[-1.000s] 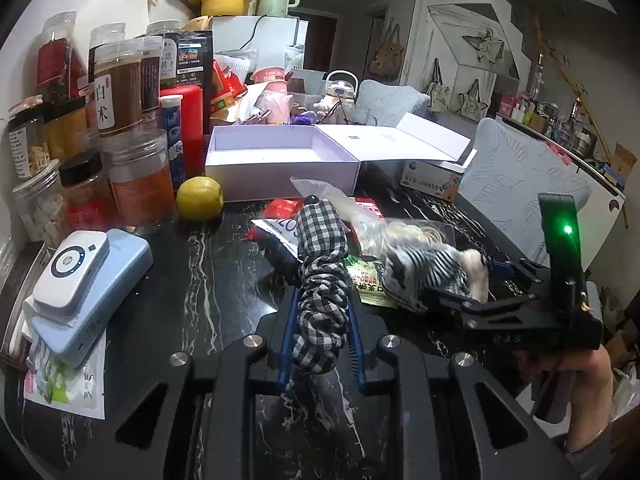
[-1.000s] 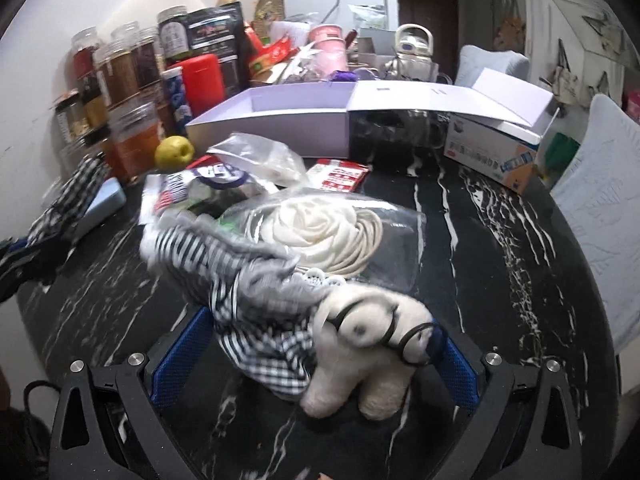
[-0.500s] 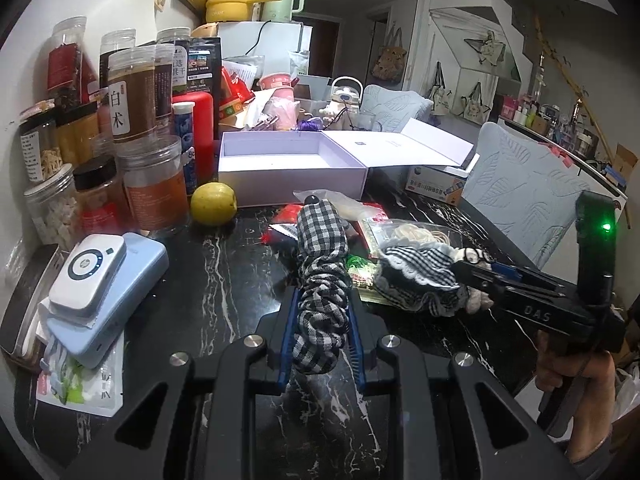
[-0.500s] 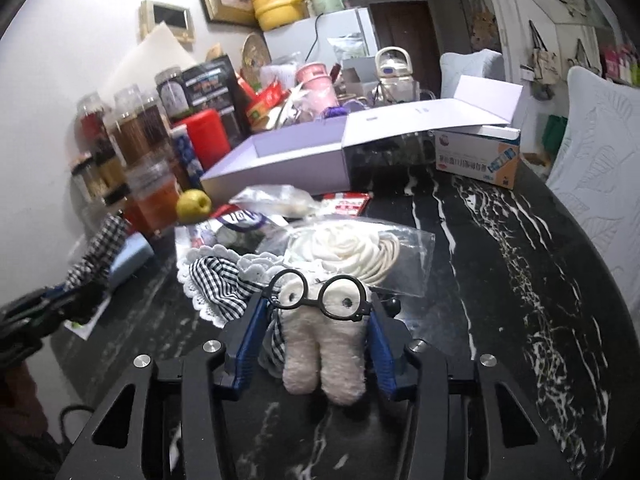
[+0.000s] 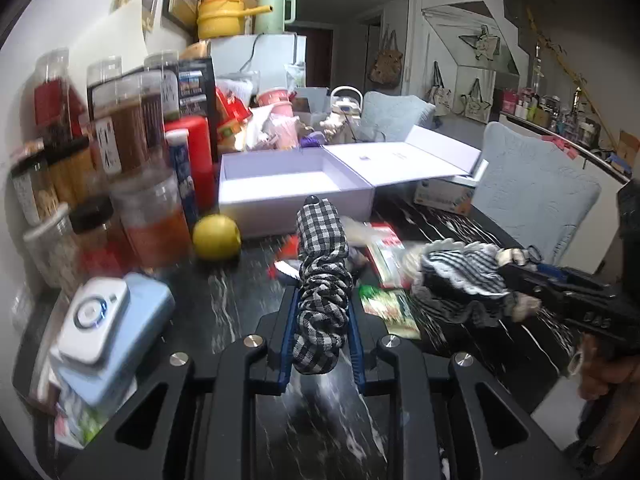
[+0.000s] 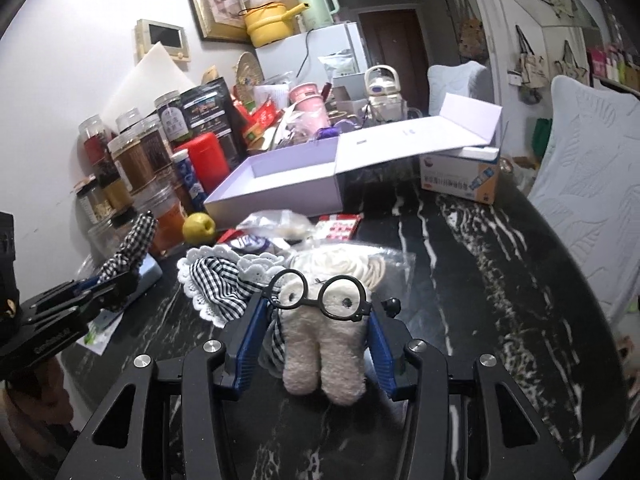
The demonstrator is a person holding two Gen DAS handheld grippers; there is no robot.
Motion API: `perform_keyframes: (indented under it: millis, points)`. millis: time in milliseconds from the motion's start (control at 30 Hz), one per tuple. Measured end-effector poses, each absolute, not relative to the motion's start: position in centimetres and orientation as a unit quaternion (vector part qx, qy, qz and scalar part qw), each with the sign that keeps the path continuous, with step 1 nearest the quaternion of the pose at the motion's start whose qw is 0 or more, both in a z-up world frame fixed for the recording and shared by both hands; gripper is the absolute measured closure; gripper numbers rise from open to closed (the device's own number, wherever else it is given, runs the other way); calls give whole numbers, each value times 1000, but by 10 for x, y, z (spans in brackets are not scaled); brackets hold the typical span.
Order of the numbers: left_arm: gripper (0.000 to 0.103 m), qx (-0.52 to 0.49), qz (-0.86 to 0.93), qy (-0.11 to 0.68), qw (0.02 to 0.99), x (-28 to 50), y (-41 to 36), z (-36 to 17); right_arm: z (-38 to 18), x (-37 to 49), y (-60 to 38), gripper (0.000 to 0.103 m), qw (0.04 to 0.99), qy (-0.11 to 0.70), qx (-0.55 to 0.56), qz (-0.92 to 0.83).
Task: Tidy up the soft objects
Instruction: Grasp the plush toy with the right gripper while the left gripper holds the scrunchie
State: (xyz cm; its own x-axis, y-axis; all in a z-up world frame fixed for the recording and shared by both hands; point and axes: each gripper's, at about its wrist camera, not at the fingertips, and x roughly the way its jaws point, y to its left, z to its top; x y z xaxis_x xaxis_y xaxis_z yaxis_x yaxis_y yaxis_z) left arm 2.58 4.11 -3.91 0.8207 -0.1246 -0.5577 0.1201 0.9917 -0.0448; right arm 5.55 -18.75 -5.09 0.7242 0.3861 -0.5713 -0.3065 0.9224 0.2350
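The left gripper [image 5: 320, 332] was clamped on a black-and-white checked fabric roll [image 5: 322, 280], which stood up between its blue pads and reached toward twelve o'clock. In the left wrist view the open lilac box [image 5: 296, 196] sat just beyond the roll's tip at twelve o'clock, a yellow lemon [image 5: 217, 237] lay at about eleven o'clock beside the jars [image 5: 148, 208], and a pale blue device [image 5: 116, 332] rested at nine o'clock on the black marble table [image 5: 240, 292].

The right gripper [image 6: 316, 344] was closed around a cream plush toy [image 6: 324, 352] wearing round black glasses [image 6: 320, 294], its two legs hanging toward six o'clock. A checked cloth with a white lace edge [image 6: 218, 280] spread from the toy toward ten o'clock. Just behind the toy at twelve o'clock lay a clear bag of cream cord [image 6: 352, 262]. The box [image 6: 288, 184] stood farther off at about eleven o'clock, lid folded open to the right and resting on a small carton [image 6: 460, 178].
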Motion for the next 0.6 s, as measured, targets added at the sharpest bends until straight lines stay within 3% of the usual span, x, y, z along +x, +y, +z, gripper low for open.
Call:
perform_keyframes:
  millis: [600]
  points:
    - [80, -5, -74, 255, 964, 115, 34, 33, 42, 135, -183, 55, 935, 267, 77, 223]
